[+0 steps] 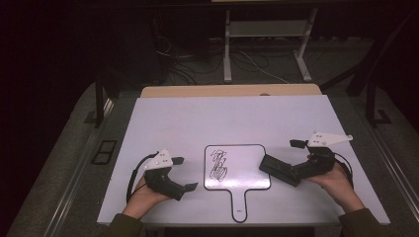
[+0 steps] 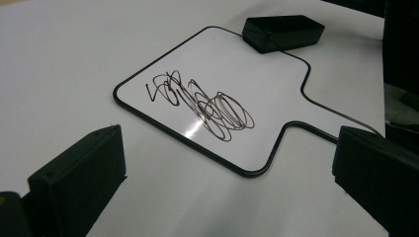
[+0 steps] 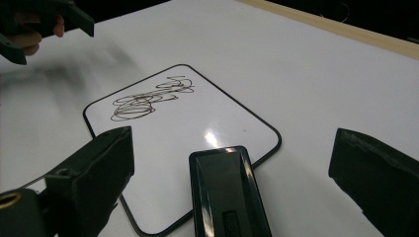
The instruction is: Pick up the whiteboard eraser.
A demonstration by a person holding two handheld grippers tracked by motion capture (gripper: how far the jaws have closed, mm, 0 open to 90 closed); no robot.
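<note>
A small white paddle-shaped whiteboard (image 1: 247, 163) (image 2: 237, 59) (image 3: 197, 118) lies flat near the table's front middle, its handle toward the person. A black scribble (image 1: 219, 165) (image 2: 202, 103) (image 3: 148, 96) covers its left half. A black eraser (image 1: 279, 169) (image 2: 282, 32) (image 3: 227, 197) lies over the board's right edge. My right gripper (image 1: 292, 159) (image 3: 232, 145) is open, with one jaw on each side of the eraser and touching neither side. My left gripper (image 1: 185, 173) (image 2: 230, 143) is open just left of the board, holding nothing.
The white table (image 1: 222, 118) has a wooden strip (image 1: 230, 91) along its far edge. Beyond it stand a white desk frame (image 1: 227, 49) and loose cables on the dark floor. The left hand and its gripper (image 3: 44, 19) show far off in the right gripper view.
</note>
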